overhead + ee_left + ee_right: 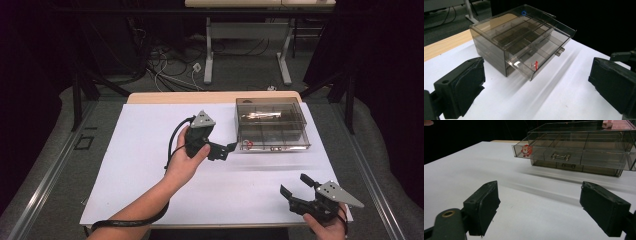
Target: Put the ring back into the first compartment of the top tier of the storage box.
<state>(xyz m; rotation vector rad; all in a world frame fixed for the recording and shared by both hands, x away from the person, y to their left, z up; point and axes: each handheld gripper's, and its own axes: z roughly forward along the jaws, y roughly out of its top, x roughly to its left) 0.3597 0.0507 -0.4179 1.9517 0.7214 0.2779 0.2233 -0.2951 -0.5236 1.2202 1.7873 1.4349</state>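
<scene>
One clear box (271, 124) on the bench (150, 150), top drawer (529, 65) pulled out, one red sticker (526, 150) on it. Two tongs: left (231, 148) open beside the drawer, empty. Right (295, 185) open too, near the bench's front edge.

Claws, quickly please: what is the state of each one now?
Left claw: open, holding nothing.
Right claw: open, holding nothing.

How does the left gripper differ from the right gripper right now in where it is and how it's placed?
The left gripper is held mid-table, close beside the clear drawer box, while the right gripper sits near the table's front edge, well away from it. The left gripper points across at the box's side; the right gripper points up-left over bare white table. Both are black, both stand open, and neither holds anything.
</scene>
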